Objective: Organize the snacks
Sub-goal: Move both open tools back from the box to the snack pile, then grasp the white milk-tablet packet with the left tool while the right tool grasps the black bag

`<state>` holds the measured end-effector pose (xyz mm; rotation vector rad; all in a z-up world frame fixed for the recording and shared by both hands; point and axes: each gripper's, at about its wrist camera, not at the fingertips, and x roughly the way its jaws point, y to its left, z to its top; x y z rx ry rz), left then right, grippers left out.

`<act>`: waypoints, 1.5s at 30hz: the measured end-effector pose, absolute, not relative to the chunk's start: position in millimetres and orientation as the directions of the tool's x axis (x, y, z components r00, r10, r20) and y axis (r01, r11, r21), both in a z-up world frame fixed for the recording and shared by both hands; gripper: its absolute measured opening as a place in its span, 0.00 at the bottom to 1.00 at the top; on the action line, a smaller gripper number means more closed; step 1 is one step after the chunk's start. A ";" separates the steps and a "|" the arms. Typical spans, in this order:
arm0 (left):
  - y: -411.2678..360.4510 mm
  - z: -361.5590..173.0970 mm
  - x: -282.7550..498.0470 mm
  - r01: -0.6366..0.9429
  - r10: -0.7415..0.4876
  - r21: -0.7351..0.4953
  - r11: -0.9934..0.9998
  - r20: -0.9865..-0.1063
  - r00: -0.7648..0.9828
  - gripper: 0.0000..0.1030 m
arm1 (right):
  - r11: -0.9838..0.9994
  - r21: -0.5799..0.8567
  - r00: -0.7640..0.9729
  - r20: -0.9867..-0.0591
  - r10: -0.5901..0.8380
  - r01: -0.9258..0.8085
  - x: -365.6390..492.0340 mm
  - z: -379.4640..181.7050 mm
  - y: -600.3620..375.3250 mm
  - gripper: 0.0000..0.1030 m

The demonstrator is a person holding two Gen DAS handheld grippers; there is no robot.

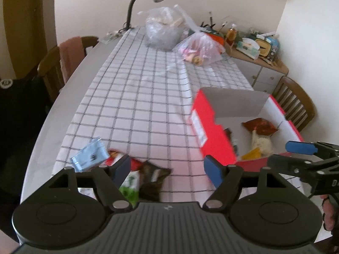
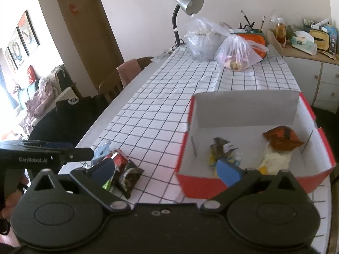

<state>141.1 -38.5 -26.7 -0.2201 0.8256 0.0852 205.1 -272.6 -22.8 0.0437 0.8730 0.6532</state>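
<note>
step: fetch next snack | left gripper (image 1: 167,169) wide, empty, nearer | snack pile (image 1: 135,169) on the cloth just ahead, left of centre | dark wrapper's (image 1: 153,180) long axis runs fore-aft | right gripper (image 2: 165,169) wide, empty, beside red box (image 2: 250,148)

The tablecloth (image 2: 161,105) is white with thin dark lines that make little squares. The box (image 2: 322,146) is bright red outside and white inside. In it lies a snack bag (image 2: 277,148) that is brown-red on top and creamy white below, and a small packet (image 2: 220,152) that is dark with some yellow. On the cloth a packet (image 1: 89,158) is light blue, one (image 1: 153,180) is dark brown, and one (image 1: 131,187) is green and white. The lamp (image 2: 187,2) is shiny silver with a black neck. The gripper pads (image 1: 214,171) are blue on black arms.
</note>
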 end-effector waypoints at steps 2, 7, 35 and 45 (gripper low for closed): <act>-20.6 -32.4 138.4 -0.172 -0.005 -0.160 0.972 -0.747 0.665 0.73 | 0.814 0.297 0.462 -0.704 0.540 -0.499 201.6 -26.3 -264.1 1.00; 16.5 -49.1 132.6 -0.184 0.005 -0.143 0.972 -0.775 0.632 0.73 | 0.831 0.308 0.457 -0.721 0.521 -0.463 193.0 -35.3 -238.9 1.00; 73.5 -154.4 153.7 -0.097 -0.060 -0.112 0.989 -0.901 0.429 0.73 | 0.898 0.246 0.355 -0.855 0.379 -0.366 202.7 -110.1 -152.9 0.96; 69.2 -161.1 163.7 -0.102 -0.050 -0.101 0.990 -0.908 0.416 0.73 | 0.915 0.202 0.332 -0.886 0.323 -0.350 222.3 -139.3 -129.0 0.84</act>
